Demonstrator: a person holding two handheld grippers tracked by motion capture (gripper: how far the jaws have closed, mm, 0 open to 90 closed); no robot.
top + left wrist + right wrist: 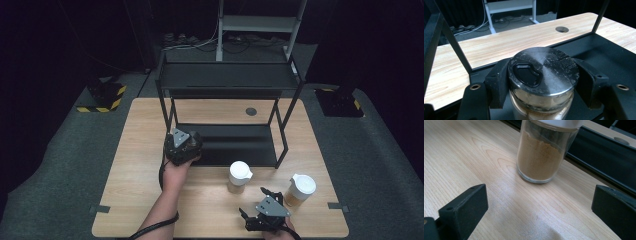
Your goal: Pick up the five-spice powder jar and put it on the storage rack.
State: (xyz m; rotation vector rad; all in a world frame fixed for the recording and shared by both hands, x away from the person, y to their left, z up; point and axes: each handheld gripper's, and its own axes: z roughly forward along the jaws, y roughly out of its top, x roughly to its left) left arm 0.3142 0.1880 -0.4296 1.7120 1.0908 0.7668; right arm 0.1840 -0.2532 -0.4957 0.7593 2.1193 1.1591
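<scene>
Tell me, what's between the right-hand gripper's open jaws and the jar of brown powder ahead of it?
Bare wooden table, as the right gripper view shows: nothing lies between the right gripper and the jar.

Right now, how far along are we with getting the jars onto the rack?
Nothing looks shelved yet. In hand: the left gripper is shut on a dark-lidded jar over the rack's lower shelf. Left: two white-lidded jars stand on the table; the right gripper is open short of one.
</scene>
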